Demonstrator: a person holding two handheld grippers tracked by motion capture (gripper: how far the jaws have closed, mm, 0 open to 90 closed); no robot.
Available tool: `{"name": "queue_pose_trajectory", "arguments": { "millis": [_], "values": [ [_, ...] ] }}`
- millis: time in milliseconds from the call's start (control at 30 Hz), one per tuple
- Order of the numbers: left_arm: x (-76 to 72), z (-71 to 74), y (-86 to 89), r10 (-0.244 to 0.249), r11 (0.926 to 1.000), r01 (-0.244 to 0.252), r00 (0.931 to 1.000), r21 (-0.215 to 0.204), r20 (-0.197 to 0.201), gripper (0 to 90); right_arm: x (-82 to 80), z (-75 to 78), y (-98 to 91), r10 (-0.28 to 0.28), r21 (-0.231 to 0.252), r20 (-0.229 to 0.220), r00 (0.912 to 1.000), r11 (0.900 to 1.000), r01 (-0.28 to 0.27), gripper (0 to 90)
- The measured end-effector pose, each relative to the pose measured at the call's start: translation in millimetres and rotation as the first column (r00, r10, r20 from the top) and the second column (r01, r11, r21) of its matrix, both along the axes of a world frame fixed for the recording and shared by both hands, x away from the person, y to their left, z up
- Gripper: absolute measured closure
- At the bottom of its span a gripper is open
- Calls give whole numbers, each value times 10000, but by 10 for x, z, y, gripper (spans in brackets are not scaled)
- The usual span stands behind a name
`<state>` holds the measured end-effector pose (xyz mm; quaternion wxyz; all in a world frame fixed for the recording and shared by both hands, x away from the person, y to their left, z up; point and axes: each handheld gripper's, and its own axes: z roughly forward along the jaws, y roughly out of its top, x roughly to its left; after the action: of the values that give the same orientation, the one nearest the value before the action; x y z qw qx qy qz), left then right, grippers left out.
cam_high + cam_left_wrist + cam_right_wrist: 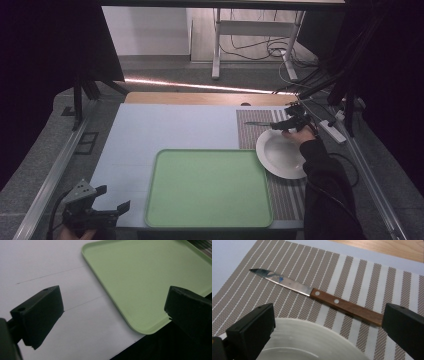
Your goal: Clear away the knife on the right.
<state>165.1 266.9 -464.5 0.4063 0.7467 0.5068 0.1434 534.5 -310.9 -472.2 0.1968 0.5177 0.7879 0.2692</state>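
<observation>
The left hand-held gripper (111, 200) sits at the near left corner of the table (150, 130), at about 7 o'clock from the green tray (209, 187). Its jaws are wide apart and hold nothing. In the left gripper view, the two black jaws stand far from each other, with the pale table (50, 265) between them and the tray's near corner (140, 285) just ahead. The tray is flat and bare, and it lies in the middle of the table close to the near edge. At about 2 o'clock from the tray lies a white plate (280, 155), resting on a striped mat (287, 192) and touching the tray's right edge. The right hand-held gripper (290, 125) is at the far rim of the plate, at 12 o'clock from it, held by a person's hand in a dark sleeve (327, 185). Its jaws are wide apart too and grip nothing. A knife (260, 123) lies flat on the mat just past the plate, at about 11 o'clock from it. In the right gripper view, the knife (317, 296) has a shiny blade and a brown wooden handle, and it lies just beyond the plate's rim (312, 332), between the two open jaws but farther off.
</observation>
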Motion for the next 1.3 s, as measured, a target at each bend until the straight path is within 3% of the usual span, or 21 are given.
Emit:
{"name": "queue_pose_trajectory", "arguments": {
  "millis": [100, 200, 333, 533, 633, 767, 1033, 1133, 1300],
  "values": [
    [1, 0, 1, 0, 10000, 0, 10000, -10, -6, 21, 58, 6, -17, -90, -112, 92, 9999, 9999, 91, 14],
    [2, 0, -1, -5, 10000, 5, 10000, 14, -15, 21, 108, 28, -44, -170, 92, 209, 9996, 9998, 168, 89],
    [6, -1, 0, -7, 10000, 7, 10000, 45, -28, 21, 158, 40, -71, -229, -13, 295, 9993, 9997, 230, 273],
    [6, -1, -3, -6, 10000, 6, 10000, 41, -34, 21, 276, 5, -157, -246, 486, -373, 9990, 9985, 264, 654],
    [7, -2, -3, -5, 10000, 5, 10000, 42, -33, 21, 329, -30, -171, -201, 308, -488, 9986, 9993, 216, 888],
    [8, -3, 0, -7, 10000, 7, 10000, 24, -42, 21, 403, -95, -167, -406, 310, -604, 9974, 9986, 425, 900],
    [4, -3, 2, -11, 10000, 11, 10000, 17, -46, 21, 490, -242, -229, -1029, -579, -621, 9928, 9934, 994, 900],
    [3, -2, -1, -21, 10000, 21, 10000, 28, -30, 21, 484, -248, -272, -1064, -436, -753, 9915, 9937, 1033, 900],
    [0, 0, -6, -52, 10000, 52, 10000, 76, -8, 21, 429, -218, -318, -853, -254, -1392, 9866, 9963, 825, 900]
  ]
}}
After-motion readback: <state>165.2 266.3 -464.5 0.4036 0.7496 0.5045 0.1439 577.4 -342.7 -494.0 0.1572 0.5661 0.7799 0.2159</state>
